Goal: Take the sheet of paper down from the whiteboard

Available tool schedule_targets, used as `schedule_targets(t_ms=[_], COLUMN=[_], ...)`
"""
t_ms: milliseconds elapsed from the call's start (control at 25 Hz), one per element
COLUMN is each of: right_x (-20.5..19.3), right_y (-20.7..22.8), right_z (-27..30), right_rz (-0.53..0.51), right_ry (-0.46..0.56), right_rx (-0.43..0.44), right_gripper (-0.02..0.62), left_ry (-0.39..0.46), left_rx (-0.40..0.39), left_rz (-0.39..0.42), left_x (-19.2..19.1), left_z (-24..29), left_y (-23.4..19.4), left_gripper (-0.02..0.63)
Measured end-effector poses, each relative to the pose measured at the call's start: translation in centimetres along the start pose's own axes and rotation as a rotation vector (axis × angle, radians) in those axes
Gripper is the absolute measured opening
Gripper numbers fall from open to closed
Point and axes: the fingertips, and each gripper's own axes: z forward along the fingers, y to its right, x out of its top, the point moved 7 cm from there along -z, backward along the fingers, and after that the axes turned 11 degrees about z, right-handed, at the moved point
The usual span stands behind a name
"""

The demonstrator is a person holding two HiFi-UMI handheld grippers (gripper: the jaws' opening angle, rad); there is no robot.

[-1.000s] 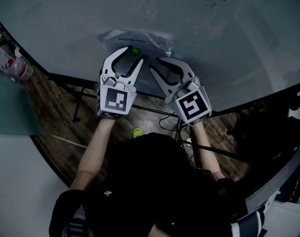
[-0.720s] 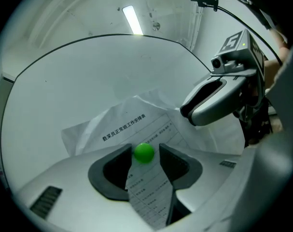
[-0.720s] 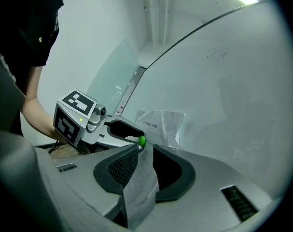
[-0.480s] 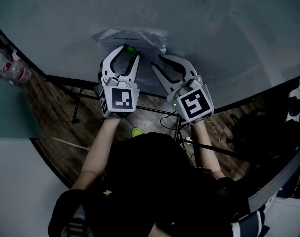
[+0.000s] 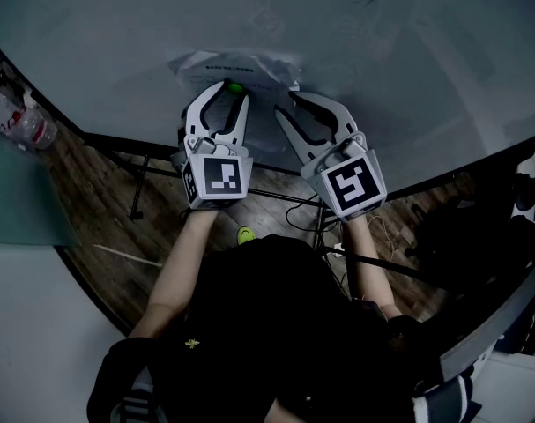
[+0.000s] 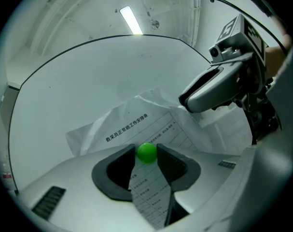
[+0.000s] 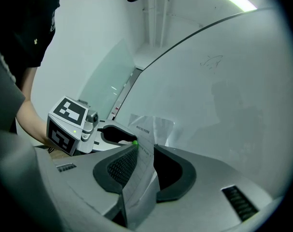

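Observation:
A crumpled printed sheet (image 5: pixel 236 69) hangs on the whiteboard (image 5: pixel 382 77), pinned by a small green magnet (image 5: pixel 235 87). My left gripper (image 5: pixel 233 94) points level at the board. In the left gripper view its jaws are closing on the green magnet (image 6: pixel 146 152), and both pads touch it over the sheet (image 6: pixel 136 124). My right gripper (image 5: pixel 287 102) is just to the right, at the sheet's right edge. In the right gripper view the sheet (image 7: pixel 145 178) stands edge-on between the jaws of the right gripper (image 7: pixel 145 151), which are opening with a gap beside the paper.
The board's lower frame and stand legs (image 5: pixel 144 161) run below the grippers. A plastic bottle (image 5: pixel 36 129) sits at the far left. Cables and a small green object (image 5: pixel 244 235) lie on the wooden floor. The person's dark torso fills the bottom.
The left jaws have narrowed round the green magnet. The right gripper has edged up and left toward the sheet's edge, and its jaws stand a little wider.

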Motion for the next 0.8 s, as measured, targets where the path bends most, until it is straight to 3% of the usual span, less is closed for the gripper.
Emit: schedule_targets(t_ms=[320,800], right_x=[0.5,1.7], right_y=[1.0,1.6], right_z=[-0.2,0.2], right_rz=[0.058,0.085], right_ry=[-0.002,0.004], right_rx=[-0.088,-0.108], right_gripper=[0.106,0.106], left_ry=[-0.001,0.002], left_rx=[-0.006,-0.014], left_rz=[0.02,0.037], left_x=[-0.1,-0.1], left_z=[0.0,0.0], left_y=[-0.2,-0.3], left_gripper=[0.135,0.133])
